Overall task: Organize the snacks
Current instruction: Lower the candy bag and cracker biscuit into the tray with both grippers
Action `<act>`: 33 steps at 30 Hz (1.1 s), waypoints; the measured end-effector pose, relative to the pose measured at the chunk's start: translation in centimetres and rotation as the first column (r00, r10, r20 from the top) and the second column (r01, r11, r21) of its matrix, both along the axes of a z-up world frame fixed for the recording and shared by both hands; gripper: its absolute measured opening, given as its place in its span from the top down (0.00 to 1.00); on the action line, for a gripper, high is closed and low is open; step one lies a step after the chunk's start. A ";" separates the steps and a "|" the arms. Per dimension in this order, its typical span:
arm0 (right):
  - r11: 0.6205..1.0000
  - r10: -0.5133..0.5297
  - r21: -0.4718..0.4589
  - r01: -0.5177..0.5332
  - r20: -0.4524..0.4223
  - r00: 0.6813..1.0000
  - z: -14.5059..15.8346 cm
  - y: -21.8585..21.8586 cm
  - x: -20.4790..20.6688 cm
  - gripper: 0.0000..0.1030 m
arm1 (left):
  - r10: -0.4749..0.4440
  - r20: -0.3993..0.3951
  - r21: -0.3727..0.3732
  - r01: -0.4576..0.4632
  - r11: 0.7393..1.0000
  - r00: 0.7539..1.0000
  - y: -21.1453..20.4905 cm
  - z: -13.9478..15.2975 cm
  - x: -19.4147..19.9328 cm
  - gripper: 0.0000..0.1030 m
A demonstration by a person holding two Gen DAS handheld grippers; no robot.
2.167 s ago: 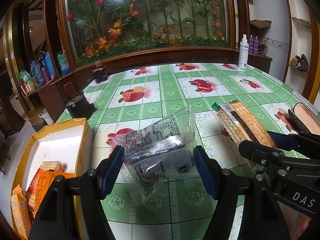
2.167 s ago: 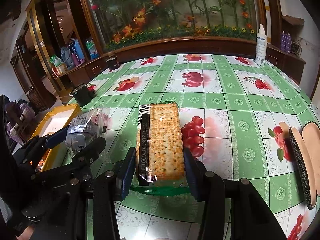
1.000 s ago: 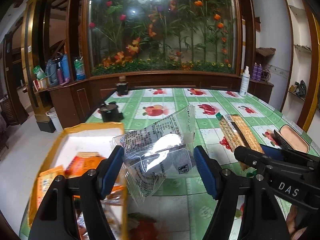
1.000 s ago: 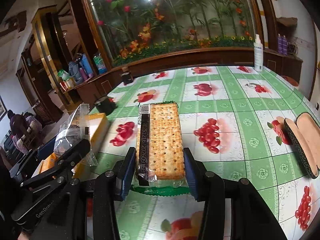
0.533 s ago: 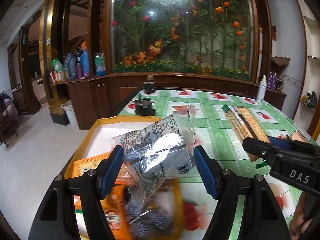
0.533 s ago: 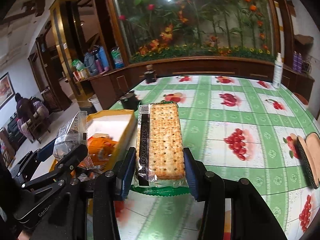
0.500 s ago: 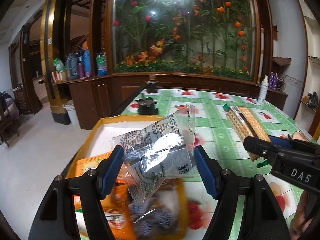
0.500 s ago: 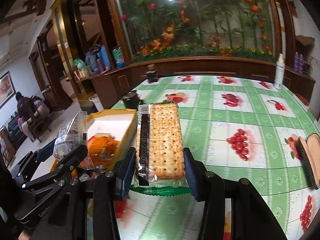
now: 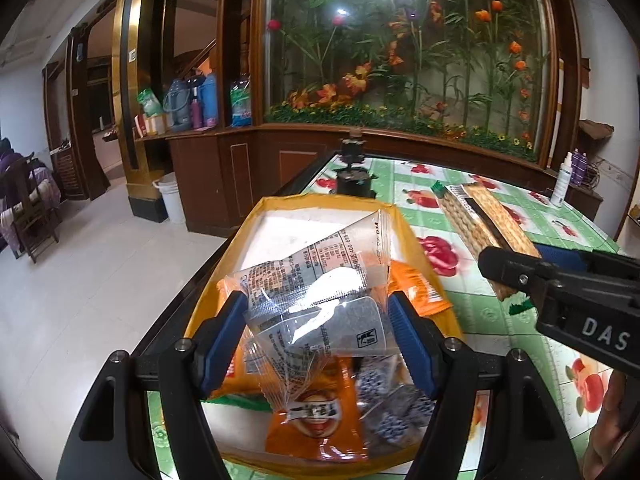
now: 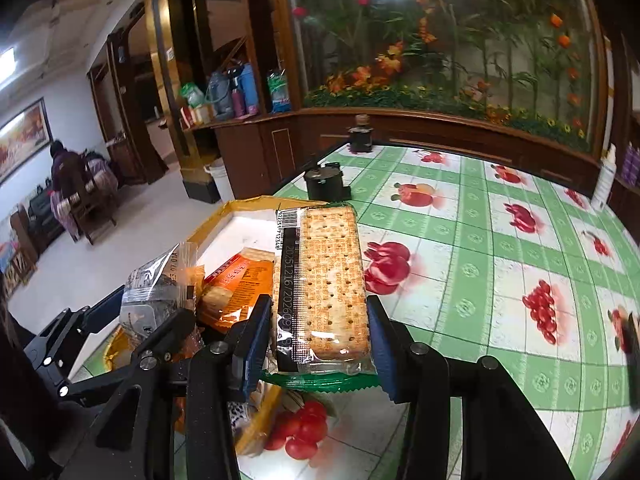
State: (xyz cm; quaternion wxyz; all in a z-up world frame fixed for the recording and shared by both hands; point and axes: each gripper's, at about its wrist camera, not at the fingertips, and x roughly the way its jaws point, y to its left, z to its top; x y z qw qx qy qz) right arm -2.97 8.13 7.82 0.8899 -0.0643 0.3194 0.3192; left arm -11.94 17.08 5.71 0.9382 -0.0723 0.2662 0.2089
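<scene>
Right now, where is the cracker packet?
The cracker packet is clamped in the right gripper, held above the table beside the yellow box's right edge, with the left gripper's clear snack bag on its left.

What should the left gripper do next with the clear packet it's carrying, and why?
Probably lower a little and open. The left gripper is shut on the clear snack packet, which hangs directly above the yellow box where orange snack bags already lie, so releasing should drop it inside. The right gripper, holding the cracker pack, looks just beside the box's edge and can follow.
</scene>
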 end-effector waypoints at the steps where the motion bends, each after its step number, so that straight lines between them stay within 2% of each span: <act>1: 1.000 0.001 -0.022 -0.001 0.009 1.000 -0.2 0.6 0.0 0.51 | 0.005 -0.003 -0.003 -0.005 1.000 1.000 0.2 -0.2 -0.1 0.31; 11: 0.992 0.036 -0.122 -0.027 0.077 0.996 -1.3 4.1 -1.1 0.51 | 0.011 -0.017 -0.007 -0.011 1.000 1.000 0.7 -0.8 -0.1 0.31; 33: 0.988 0.051 -0.150 -0.042 0.063 0.997 -2.3 6.3 0.2 0.51 | 0.049 -0.054 0.043 -0.046 0.998 0.997 1.1 -0.8 0.7 0.31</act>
